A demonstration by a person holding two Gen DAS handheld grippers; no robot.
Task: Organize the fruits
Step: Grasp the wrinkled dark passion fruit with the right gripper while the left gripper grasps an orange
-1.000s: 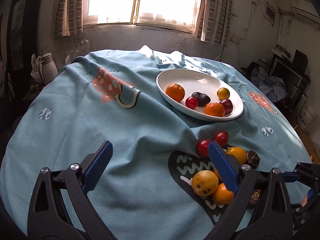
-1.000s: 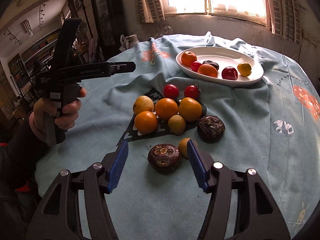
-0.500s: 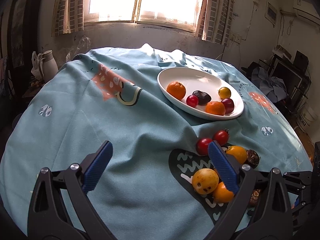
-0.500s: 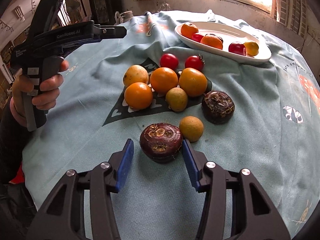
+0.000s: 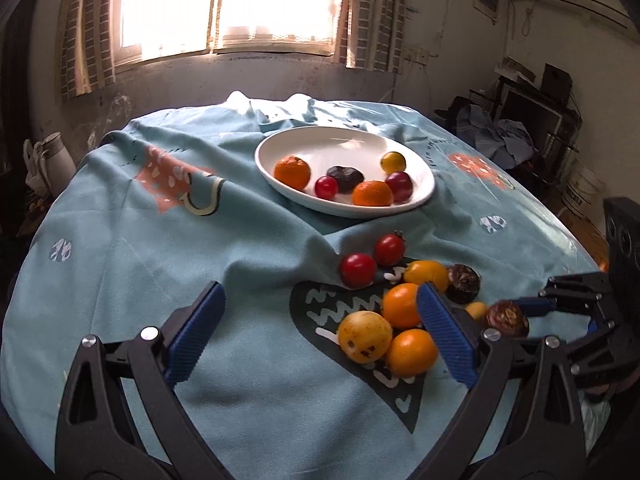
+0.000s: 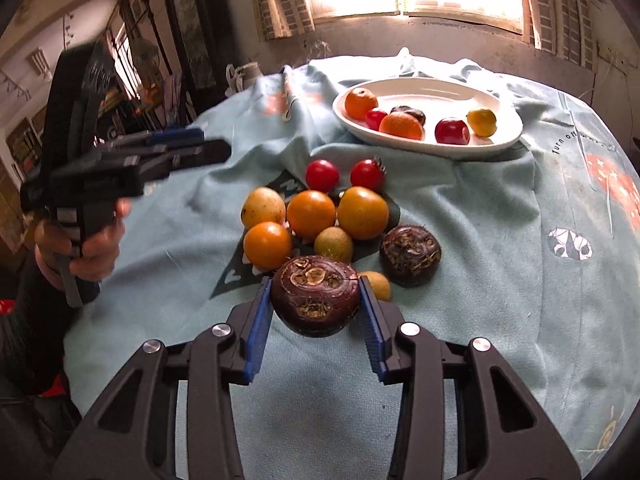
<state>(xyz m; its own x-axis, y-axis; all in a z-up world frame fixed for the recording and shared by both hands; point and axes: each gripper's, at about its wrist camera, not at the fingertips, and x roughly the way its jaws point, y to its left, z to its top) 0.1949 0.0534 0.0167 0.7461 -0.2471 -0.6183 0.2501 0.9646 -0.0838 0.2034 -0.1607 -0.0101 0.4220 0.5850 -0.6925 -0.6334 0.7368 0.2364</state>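
Left wrist view: left gripper [image 5: 320,328] jaws wide, empty, above the counter [image 5: 120,248]. Right wrist view: right gripper [image 6: 316,312] jaws, just closing, clamp the dark round fruit [image 6: 315,299] beside the pile; its rounded sides risk slipping before the plate [image 6: 508,136].

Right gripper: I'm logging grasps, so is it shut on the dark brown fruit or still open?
Shut on it. The right gripper has just been closing, and both blue pads press the dark brown fruit's sides.
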